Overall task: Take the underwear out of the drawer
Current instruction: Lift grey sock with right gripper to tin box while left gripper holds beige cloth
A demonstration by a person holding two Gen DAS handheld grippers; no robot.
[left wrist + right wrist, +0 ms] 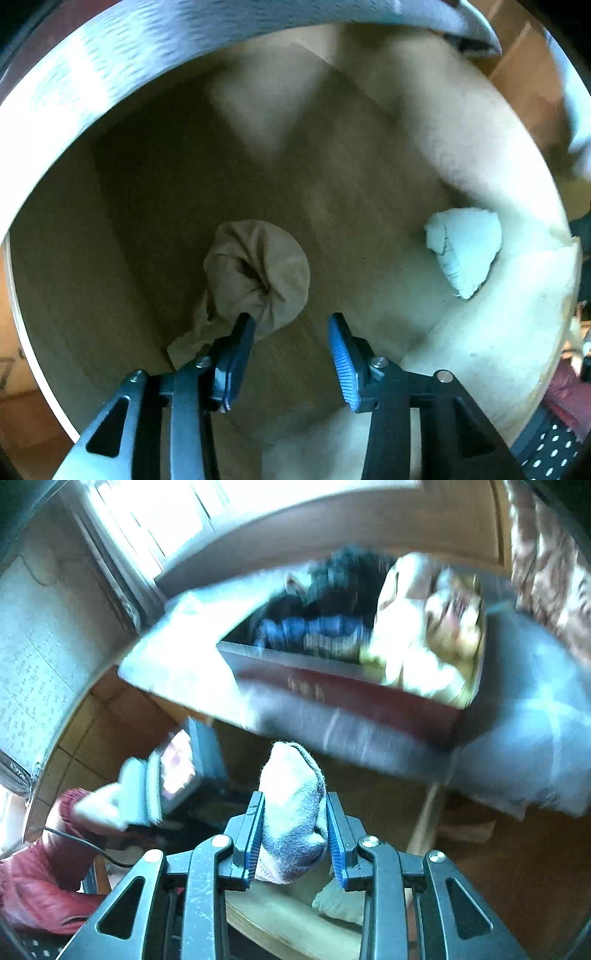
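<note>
In the left wrist view I look straight down into a wooden drawer (369,177) with pale walls. A bunched beige piece of underwear (258,273) lies on its floor. My left gripper (290,317) stands open just beside the piece. Its left fingertip (243,325) touches the beige cloth's near edge, and nothing sits between the pads. A small white folded piece (463,251) lies to the right by the drawer wall. In the right wrist view my right gripper (295,797) is shut on a rolled grey-white piece of underwear (291,812), held up in the air.
The drawer's white rim (55,110) curves round the left and top. Ahead of the right gripper a dark red box (351,698) full of folded clothes rests on a pale blue surface (524,709), all blurred. A person's red sleeve (37,878) shows at lower left.
</note>
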